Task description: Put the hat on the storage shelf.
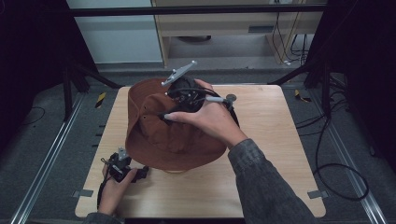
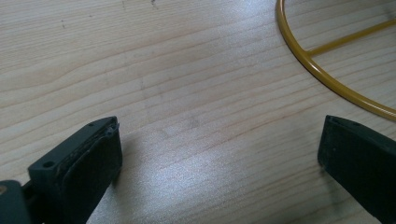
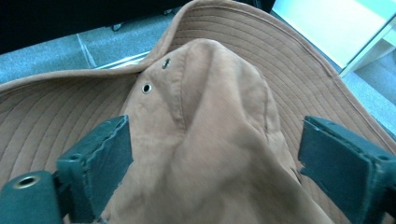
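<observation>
Bench point(image 1: 261, 154) of pale wood carries everything we work with. On its middle, reaching toward the far left, sits the brown hat point(image 1: 163, 126), brim spread wide and crown point(image 3: 219, 121) pushed up in soft folds. Under the hat's near edge we see a yellow wire ring point(image 2: 327, 77) lying flat on the wood, which we take for a stand.

Our right gripper point(image 1: 180, 100) hovers over the crown, its jaws spread wide to either side of the cloth; the pads do not press on it, so nothing is held. Our left gripper point(image 1: 122, 169) rests at the near left, just beside the brim, jaws wide apart over bare wood and holding nothing.

We judge the step in hand to be settling the hat and letting go. To do it well, we should lift the right jaws straight up so no fold catches a pad, and keep the left gripper low and clear of the brim.
</observation>
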Demonstrator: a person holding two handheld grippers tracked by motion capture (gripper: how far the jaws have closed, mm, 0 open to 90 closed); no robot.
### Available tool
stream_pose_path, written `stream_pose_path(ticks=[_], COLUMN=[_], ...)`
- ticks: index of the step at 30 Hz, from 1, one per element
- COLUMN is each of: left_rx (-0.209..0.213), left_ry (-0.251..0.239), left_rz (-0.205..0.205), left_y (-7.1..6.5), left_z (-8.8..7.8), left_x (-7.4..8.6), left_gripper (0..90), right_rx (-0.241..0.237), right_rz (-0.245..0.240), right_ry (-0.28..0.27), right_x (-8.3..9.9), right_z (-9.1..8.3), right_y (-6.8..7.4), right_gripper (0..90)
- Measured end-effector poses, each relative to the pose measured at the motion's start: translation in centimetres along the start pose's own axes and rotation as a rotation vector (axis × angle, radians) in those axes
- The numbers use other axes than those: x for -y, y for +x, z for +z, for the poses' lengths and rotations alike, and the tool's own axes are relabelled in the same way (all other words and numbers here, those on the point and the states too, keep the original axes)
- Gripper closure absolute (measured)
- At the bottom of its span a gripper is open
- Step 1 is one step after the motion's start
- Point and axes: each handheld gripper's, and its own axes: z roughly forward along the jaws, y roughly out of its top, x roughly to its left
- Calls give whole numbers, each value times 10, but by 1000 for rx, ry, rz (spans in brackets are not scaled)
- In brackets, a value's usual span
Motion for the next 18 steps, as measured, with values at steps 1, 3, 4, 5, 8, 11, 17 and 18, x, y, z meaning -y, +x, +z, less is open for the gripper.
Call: stream_pose_path(ticks=[1, 3, 4, 5, 8, 11, 17, 18], left_rx=[0, -1, -1, -2, 1, 0, -1, -1], left_ry=[0, -1, -1, -2, 12, 9, 7, 7], left_rz=[0, 1, 1, 1, 18, 14, 13, 14], left_y=[0, 0, 0, 0, 1, 1, 1, 1], left_z=[0, 0, 0, 0, -1, -1, 0, 0], left_x=[0, 0, 0, 0, 0, 0, 0, 0], left_gripper=[0, 0, 0, 0, 0, 0, 0, 0], right_rx=[3, 10, 13, 15, 17, 34, 87, 104], right_rz=[0, 4, 4, 5, 8, 19, 65, 76], right_ry=[-3, -21, -26, -32, -57, -75, -96, -100], right_x=[1, 5, 7, 8, 14, 24, 51, 56], right_z=[-3, -12, -15, -17, -27, -37, -52, -55], right_y=[-1, -4, -5, -6, -9, -15, -32, -35], right_gripper=[82, 70, 63, 62, 50, 47, 58, 62])
